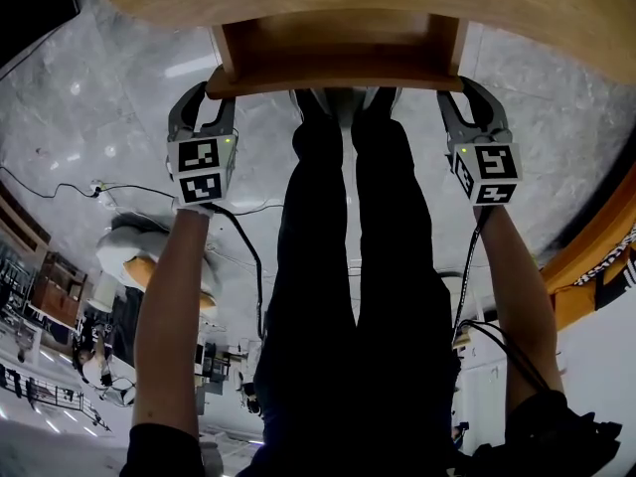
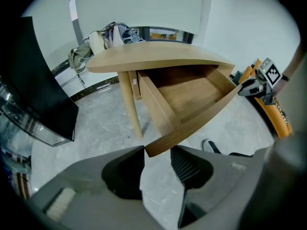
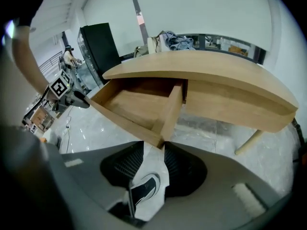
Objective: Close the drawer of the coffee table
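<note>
Left gripper view, nearest first: the left gripper (image 2: pixel 157 152) holds its jaws at a narrow gap. The near left corner of the drawer (image 2: pixel 184 95) front fills that gap and touches both tips, so this gripper pinches the drawer.

In the right gripper view, the right gripper (image 3: pixel 153 145) is also narrow. The drawer's other front corner sits only at the mouth of the gap, against one jaw, with bare floor showing beside it. No grip can be made out there. Under that corner, seen through the gap, is a shoe (image 3: pixel 144 188), partly cut off by the jaws.

The drawer stands well out from under the top of the coffee table (image 2: pixel 158 59). Its inside is bare wood and its back end is hidden under the top. Just beside the drawer, a round table leg (image 2: pixel 130 104) goes down to the grey marbled floor (image 2: pixel 105 123).

Beyond the drawer, on the far edge of the top, lies a heap of cloth (image 3: pixel 172 41), too small to tell apart.

In the head view, the person's legs (image 1: pixel 358 266) stand right before the drawer front, between the two grippers. The frame's upper edge cuts off most of the top.
</note>
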`<state>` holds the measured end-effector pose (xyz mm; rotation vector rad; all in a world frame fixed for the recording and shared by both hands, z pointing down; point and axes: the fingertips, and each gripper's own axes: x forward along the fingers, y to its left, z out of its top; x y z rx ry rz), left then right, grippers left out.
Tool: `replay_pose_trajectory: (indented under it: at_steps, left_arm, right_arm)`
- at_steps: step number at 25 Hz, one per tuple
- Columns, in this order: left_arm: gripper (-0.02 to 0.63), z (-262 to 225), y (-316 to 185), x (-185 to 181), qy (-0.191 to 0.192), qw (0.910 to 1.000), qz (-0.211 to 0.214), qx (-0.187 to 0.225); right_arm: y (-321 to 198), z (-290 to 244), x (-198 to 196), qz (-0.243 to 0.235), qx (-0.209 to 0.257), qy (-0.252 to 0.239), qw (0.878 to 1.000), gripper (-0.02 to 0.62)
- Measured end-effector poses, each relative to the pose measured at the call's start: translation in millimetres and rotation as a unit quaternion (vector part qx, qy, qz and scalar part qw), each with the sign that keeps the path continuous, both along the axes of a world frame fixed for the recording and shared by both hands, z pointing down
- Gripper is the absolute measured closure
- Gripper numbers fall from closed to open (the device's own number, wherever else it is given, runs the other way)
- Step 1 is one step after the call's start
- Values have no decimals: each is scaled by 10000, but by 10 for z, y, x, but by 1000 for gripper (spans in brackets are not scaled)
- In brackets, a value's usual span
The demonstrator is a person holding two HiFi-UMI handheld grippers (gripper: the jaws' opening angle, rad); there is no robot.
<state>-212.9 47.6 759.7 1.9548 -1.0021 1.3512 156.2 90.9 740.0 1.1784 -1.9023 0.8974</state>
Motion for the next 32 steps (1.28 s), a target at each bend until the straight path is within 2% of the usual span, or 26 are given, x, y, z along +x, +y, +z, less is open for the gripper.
replay_pose_trajectory:
  at_steps: [7, 14, 23, 28, 32]
  left_arm:
    - [431, -29, 25, 48, 134, 9986, -474, -197]
    - [431, -76, -15, -11, 174, 9990, -407, -71]
    - [433, -99, 1, 75, 245, 9980, -562, -136]
    - [433, -96, -2, 78, 267, 9985, -460, -121]
    - [433, -108, -123, 81, 246, 9978, -610, -72]
  right_arm:
    - [21, 5, 12, 501, -181, -132, 9985, 461]
    - [-37, -89, 1, 519, -192, -231, 9982, 462]
    - [-157, -121, 98, 646, -264, -112, 9975, 463]
    - [-143, -117, 99, 672, -251, -122, 9973, 463]
    - [-237, -132, 103, 750, -168, -121, 9970, 464]
